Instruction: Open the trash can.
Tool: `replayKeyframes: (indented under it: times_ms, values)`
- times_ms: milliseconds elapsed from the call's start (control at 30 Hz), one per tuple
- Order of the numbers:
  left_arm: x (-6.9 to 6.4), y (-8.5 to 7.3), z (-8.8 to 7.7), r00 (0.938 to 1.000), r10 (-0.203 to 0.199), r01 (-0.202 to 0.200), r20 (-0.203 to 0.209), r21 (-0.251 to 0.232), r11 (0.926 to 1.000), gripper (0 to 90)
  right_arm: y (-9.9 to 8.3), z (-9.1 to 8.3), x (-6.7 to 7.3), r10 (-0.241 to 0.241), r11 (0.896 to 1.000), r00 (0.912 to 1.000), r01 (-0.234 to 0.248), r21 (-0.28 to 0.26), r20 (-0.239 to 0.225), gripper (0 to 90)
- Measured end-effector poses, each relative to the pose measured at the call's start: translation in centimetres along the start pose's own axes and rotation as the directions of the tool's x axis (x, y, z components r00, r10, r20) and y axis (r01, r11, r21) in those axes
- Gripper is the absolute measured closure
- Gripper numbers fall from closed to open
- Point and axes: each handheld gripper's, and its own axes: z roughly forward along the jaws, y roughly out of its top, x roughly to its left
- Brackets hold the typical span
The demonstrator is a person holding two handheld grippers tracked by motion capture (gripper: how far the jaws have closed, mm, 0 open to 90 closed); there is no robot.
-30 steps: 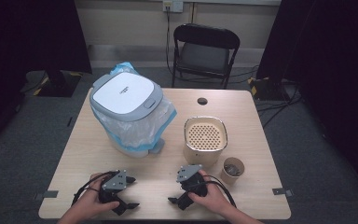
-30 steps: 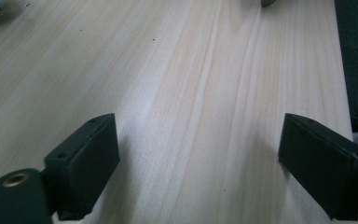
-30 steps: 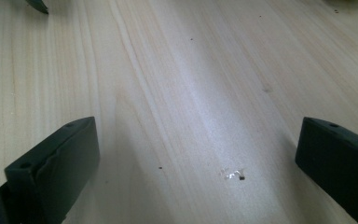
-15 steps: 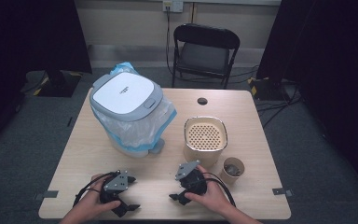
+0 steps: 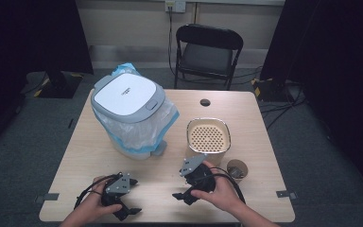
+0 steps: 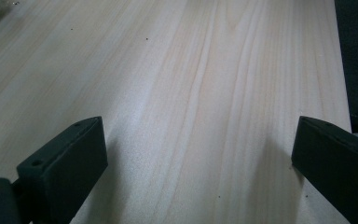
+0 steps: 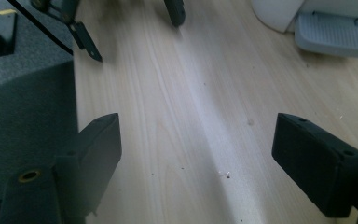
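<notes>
Tongs, left point(image 5: 123, 208) and right point(image 5: 184, 196), spread wide, just opening, empty over table point(image 5: 170, 177); bin lid point(image 5: 125, 94) writing unreadable.

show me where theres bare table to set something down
Free: the left strip between the bin and the left gripper, and the far right corner past the basket. Crowded: the near right, where right gripper, basket and cup sit close.

Across my table point(image 5: 123, 163) stands a lidded white bin point(image 5: 130, 113) lined with a plastic bag. Beyond the table's far edge I see a black folding chair point(image 5: 209, 49) on grey carpet point(image 5: 42, 123).
</notes>
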Motion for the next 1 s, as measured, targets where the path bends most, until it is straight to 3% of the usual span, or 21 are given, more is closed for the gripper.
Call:
replayKeyframes:
  times_ms: [167,467,1000]
  values:
    - [0.0,0.0,0.0,1.0000,0.001,-0.001,0.001,0.000,1.0000,2.4,1.2,-1.5,0.0,-0.026,1.000,0.9997,0.026,0.001,0.002,14.6]
    - [0.0,0.0,0.0,1.0000,0.002,-0.002,0.001,0.001,1.0000,2.3,3.1,-3.9,-0.9,-0.014,1.000,0.9999,0.014,-0.012,-0.010,14.6]
    - [0.0,0.0,0.0,1.0000,0.005,-0.005,-0.003,0.000,1.0000,2.3,6.4,-6.0,-2.5,-0.035,0.999,0.9990,0.035,-0.006,-0.027,14.7]
